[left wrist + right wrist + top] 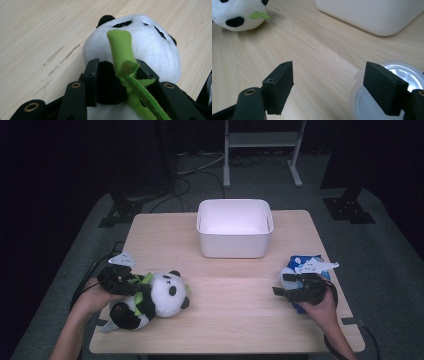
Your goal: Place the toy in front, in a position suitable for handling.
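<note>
Scene: a light wooden table (pixel 235 315) is seen with a white rectangular plastic bin (pixel 234 228) at its far middle.
Object: a black-and-white plush panda toy with green felt leaves (pixel 152 299) is laid on its side at the near-left of the table, well apart from the bin.
Left gripper (pixel 116 80): jaws are clenched on the panda's black neck and the green felt strip, just behind the white head.
Right gripper (pixel 337 86): jaws are spread wide, nothing is held; a round translucent plastic tub with a foil lid (pixel 387 92) is seen under its right-hand jaw at the near-right of the table. Contact cannot be told.
Handling: the panda is judged light, soft and squashy, not fragile, not slippery; fabric is expected to bunch and sag under grip.
Grip point: the neck or body is preferred; the felt leaf alone is likely to slip or tear.
Orientation: the long axis is run roughly left to right along the near edge, head pointed towards the table's middle, black legs towards the left corner.
</note>
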